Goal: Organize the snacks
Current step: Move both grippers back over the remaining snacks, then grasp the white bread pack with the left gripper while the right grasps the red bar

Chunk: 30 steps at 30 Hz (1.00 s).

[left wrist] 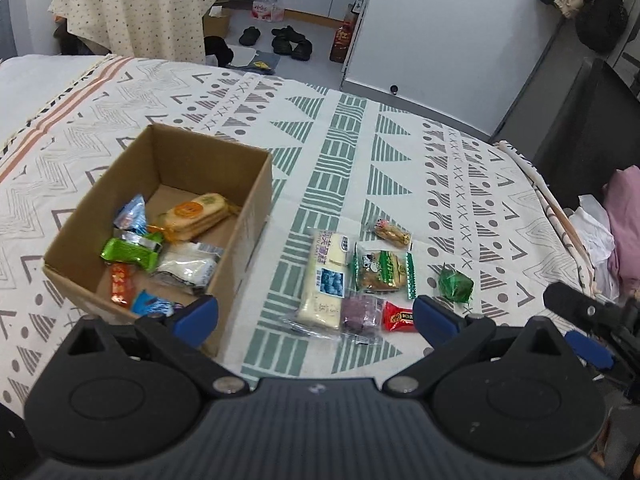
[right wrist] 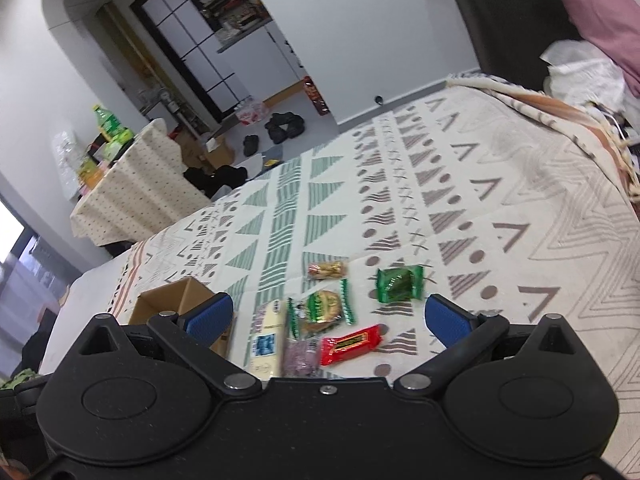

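Both claws, left gripper [left wrist: 316,316] and right gripper [right wrist: 329,316], hang spread and empty above the bedspread [left wrist: 400,152]. Six snacks lie beside the cardboard box [left wrist: 256,208]; next likely means pinching the red candy [right wrist: 350,343].

We hold our left gripper [left wrist: 316,314] with its blue-padded fingers [left wrist: 198,314] spread wide and nothing between them. Our right gripper [right wrist: 328,320] is likewise wide open and empty, tilted to one side. In the left wrist view, it [left wrist: 588,328] shows at the right edge, level with the left.
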Available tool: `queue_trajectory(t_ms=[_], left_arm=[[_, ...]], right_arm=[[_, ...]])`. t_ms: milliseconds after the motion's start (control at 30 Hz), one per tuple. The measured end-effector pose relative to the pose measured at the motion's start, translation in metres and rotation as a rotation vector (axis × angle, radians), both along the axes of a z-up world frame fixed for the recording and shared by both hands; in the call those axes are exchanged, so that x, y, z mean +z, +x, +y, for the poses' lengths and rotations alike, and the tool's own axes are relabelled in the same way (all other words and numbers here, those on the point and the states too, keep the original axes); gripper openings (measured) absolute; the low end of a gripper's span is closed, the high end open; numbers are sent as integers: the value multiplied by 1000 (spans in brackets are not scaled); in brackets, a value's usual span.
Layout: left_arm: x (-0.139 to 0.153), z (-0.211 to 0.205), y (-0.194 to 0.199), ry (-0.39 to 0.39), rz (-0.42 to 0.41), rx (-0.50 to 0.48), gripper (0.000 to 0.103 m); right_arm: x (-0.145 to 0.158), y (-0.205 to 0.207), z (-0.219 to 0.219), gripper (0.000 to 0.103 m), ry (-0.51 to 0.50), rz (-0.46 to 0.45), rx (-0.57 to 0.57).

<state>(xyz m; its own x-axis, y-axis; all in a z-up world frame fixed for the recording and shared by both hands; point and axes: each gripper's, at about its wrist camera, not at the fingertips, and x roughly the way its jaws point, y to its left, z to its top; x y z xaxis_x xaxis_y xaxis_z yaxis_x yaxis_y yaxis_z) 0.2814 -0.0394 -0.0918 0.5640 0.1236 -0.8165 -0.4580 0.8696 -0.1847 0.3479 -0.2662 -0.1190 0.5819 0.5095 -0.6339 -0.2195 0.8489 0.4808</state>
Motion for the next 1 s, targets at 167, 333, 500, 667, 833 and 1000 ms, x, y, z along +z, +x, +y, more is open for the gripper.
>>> queue_trajectory(t_ms=[167, 333, 500, 667, 833, 1000], left_arm=[[-14, -6, 13, -18, -5, -14, 101], [-29, -11, 28, -18, -3, -55, 97], [-50, -13, 45, -34, 22, -85, 84], [-70, -8, 57, -53, 46, -90, 69], [-87, 0, 67, -71, 62, -83, 62], [-98, 9, 77, -74, 66, -66, 57]], right_arm=[[-14, 7, -3, 101, 7, 43, -13], [-35, 18, -7, 85, 65, 132, -46], [-57, 28, 3, 64, 111, 226, -64], [-74, 37, 13, 53, 113, 273, -93], [-88, 44, 24, 49, 113, 319, -100], [-101, 49, 41, 44, 87, 350, -96]])
